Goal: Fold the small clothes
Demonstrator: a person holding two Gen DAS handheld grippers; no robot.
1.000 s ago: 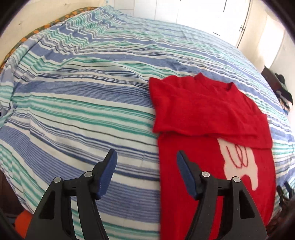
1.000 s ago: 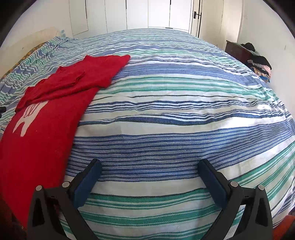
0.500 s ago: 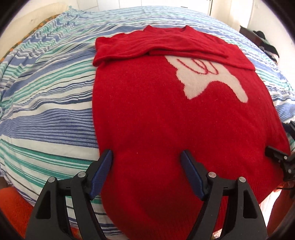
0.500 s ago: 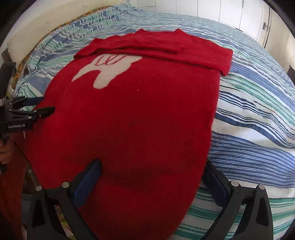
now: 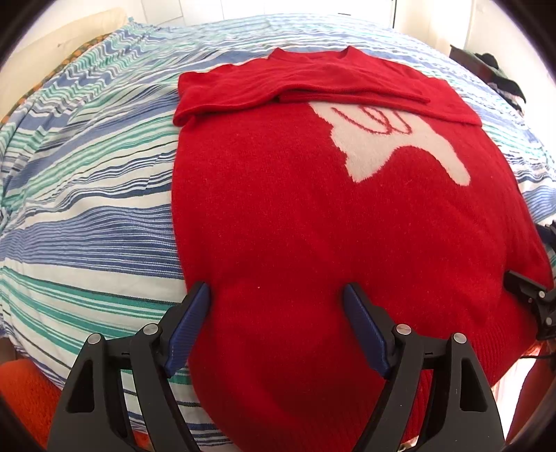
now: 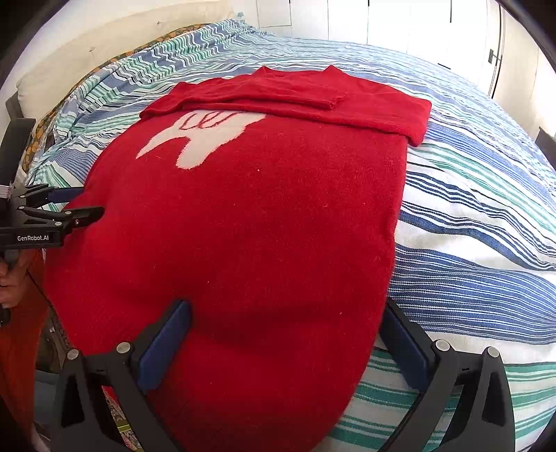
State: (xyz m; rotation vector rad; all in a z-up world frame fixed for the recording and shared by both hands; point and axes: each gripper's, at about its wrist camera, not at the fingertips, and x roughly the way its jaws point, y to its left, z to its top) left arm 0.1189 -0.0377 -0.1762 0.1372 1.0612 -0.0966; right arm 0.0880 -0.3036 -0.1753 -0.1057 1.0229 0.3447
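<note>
A red sweater (image 5: pixel 312 215) with a white motif (image 5: pixel 392 146) lies flat on the striped bed, both sleeves folded across its chest; it also shows in the right wrist view (image 6: pixel 250 226). Its hem hangs over the near bed edge. My left gripper (image 5: pixel 276 327) is open and empty, its jaws spanning the hem's left corner. My right gripper (image 6: pixel 288 344) is open and empty, its jaws spanning the hem's right corner. The left gripper also shows at the left of the right wrist view (image 6: pixel 74 205), and the right gripper's tip shows at the right of the left wrist view (image 5: pixel 528 288).
The bed cover (image 5: pixel 87 215) has blue, green and white stripes and spreads wide on both sides of the sweater (image 6: pixel 486 215). A pile of dark clothes (image 5: pixel 500 80) sits on furniture at the far right. White closet doors (image 6: pixel 382 24) stand behind the bed.
Both grippers swung from the bare cover to the sweater's hem, then edged a little closer. Both stayed open and empty.
</note>
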